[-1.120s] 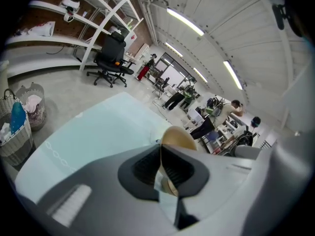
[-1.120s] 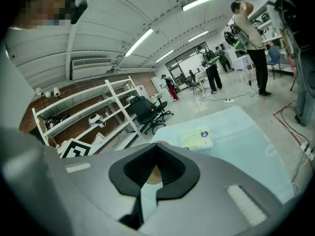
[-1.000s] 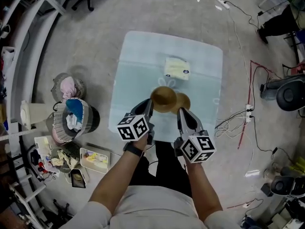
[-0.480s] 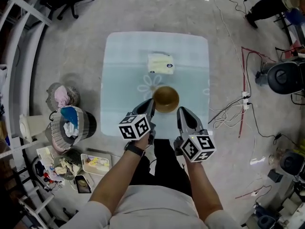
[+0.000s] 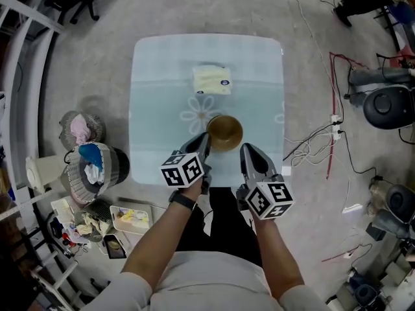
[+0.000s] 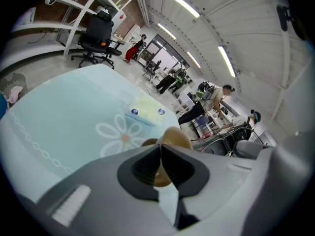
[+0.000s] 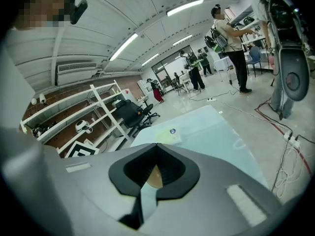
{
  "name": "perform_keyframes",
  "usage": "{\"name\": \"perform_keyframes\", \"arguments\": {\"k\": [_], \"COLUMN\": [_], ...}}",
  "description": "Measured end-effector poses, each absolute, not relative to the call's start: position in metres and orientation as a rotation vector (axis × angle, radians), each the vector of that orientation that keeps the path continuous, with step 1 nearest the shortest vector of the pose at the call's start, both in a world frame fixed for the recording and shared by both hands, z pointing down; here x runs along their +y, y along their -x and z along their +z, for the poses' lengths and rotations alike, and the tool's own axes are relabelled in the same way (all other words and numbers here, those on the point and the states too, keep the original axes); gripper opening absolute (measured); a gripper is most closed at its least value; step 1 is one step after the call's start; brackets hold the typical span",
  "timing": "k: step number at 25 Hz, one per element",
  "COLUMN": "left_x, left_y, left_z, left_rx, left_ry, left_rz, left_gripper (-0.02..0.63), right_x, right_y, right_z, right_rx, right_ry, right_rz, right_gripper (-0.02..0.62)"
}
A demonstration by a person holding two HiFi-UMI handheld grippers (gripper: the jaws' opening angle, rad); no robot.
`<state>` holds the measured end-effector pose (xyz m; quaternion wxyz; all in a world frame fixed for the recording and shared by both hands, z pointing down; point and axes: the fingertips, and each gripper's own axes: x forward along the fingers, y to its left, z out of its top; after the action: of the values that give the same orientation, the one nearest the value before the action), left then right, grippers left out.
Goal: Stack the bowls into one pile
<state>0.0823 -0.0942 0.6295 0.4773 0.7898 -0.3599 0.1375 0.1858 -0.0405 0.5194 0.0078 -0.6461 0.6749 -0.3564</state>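
One brown bowl pile (image 5: pixel 225 132) shows on the pale blue tablecloth (image 5: pixel 162 96), near its front edge; I cannot tell the bowls apart in it. My left gripper (image 5: pixel 205 140) sits at the pile's left rim. In the left gripper view its jaws (image 6: pixel 160 145) are closed, with brown bowl (image 6: pixel 176 137) beyond the tips and in the gap behind them, so it looks shut on the rim. My right gripper (image 5: pixel 245 149) is shut just right of the pile, holding nothing. A sliver of bowl (image 7: pixel 153 177) shows behind its closed jaws (image 7: pixel 156 144).
A pale yellow packet (image 5: pixel 211 80) lies on the table beyond the bowls. Baskets (image 5: pixel 97 164) and a tray of clutter (image 5: pixel 131 218) stand on the floor at the left. Cables (image 5: pixel 324 148) trail on the floor at the right.
A second, smaller bowl that showed to the right of the held bowl one second ago is no longer separate; one pile shows. The view has shifted a little.
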Motion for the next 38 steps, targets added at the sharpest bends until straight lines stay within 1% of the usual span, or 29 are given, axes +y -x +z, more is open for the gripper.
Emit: {"name": "perform_keyframes", "arguments": {"k": [8,17,31,38], "left_x": [-0.093,-0.099,-0.100,-0.090], "left_y": [-0.083,-0.075,-0.055,-0.045], "left_z": [0.647,0.642,0.573,0.526], "left_rx": [-0.864,-0.889,-0.909,-0.883], "left_ry": [-1.912,-1.959,-2.113,-2.238], "left_rz": [0.338,0.348,0.311,0.306], "left_gripper": [0.031,0.043,0.040,0.021], "right_x": [-0.042,-0.047,-0.044,-0.041], "right_y": [-0.190,-0.179,-0.153,-0.138], "right_z": [0.532,0.534,0.499,0.466], "right_rx": [2.105,2.131,2.164,2.173], "right_ry": [2.013,1.990,1.997,2.017], "right_rz": [-1.144,-1.148,-1.071,-0.992], "right_gripper": [0.011,0.010,0.010,0.010]}}
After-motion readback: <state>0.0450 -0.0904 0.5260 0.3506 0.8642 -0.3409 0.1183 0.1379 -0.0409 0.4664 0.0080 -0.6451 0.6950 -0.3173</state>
